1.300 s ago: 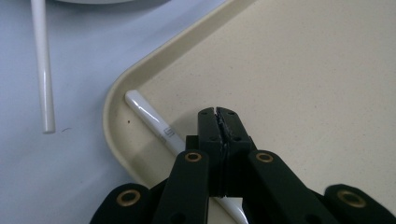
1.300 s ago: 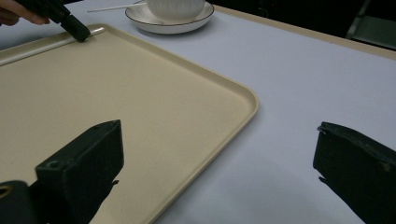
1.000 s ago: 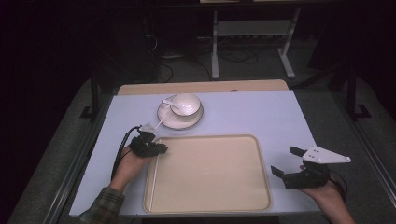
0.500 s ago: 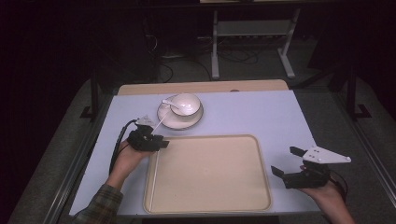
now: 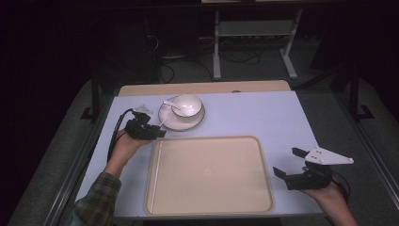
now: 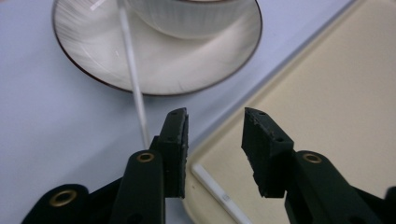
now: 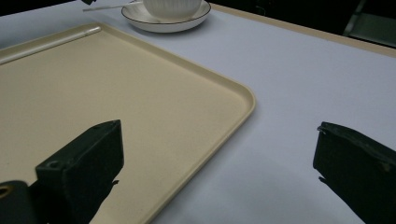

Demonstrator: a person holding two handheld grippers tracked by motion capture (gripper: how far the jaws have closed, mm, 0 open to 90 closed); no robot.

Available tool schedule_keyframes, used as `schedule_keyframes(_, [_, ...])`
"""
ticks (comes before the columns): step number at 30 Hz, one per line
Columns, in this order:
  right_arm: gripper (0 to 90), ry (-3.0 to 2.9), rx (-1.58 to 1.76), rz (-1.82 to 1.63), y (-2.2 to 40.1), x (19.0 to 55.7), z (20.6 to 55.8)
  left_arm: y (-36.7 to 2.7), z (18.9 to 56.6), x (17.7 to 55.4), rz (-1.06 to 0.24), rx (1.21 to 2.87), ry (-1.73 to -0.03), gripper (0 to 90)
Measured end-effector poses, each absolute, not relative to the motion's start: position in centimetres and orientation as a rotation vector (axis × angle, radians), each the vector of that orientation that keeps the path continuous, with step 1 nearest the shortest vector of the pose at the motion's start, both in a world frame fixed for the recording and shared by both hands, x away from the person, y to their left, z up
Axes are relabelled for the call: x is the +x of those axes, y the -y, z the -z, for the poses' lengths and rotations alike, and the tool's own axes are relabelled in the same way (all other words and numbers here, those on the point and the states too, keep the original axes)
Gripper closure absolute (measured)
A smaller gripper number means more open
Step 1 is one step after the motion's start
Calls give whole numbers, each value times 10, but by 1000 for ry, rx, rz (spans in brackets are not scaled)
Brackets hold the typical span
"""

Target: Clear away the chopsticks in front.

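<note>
I see left gripper (image 6: 212, 140) unclenched, jaws just opened, nothing between | white chopstick (image 6: 219, 196) lies on tray (image 5: 244, 197) left edge, just below jaws | second chopstick (image 6: 133, 79) leans on saucer (image 6: 93, 60) | right gripper (image 5: 294, 165) wide apart, empty | no writing legible

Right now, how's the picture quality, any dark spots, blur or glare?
High view: the table is lit, the room behind nearly black. Left gripper view: the jaws are sharp, the saucer slightly soft, faint glare streaks on it. Right gripper view: the near jaws blur, the tray is evenly lit.
</note>
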State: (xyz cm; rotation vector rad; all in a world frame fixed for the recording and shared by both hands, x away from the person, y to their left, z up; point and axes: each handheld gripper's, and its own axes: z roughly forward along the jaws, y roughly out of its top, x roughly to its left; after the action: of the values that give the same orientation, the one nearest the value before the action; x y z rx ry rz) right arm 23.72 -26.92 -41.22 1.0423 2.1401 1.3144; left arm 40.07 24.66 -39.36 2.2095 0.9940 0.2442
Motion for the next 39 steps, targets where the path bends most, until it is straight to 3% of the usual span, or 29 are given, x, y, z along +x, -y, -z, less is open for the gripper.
schedule_keyframes(11, [13,-2137,1046,-1317,270,237,412,-241,385,428,-349,2215,-999,695])
schedule_keyframes(39, [14,-2136,1047,-1324,271,237,413,-224,418,477,-373,2207,-1136,699])
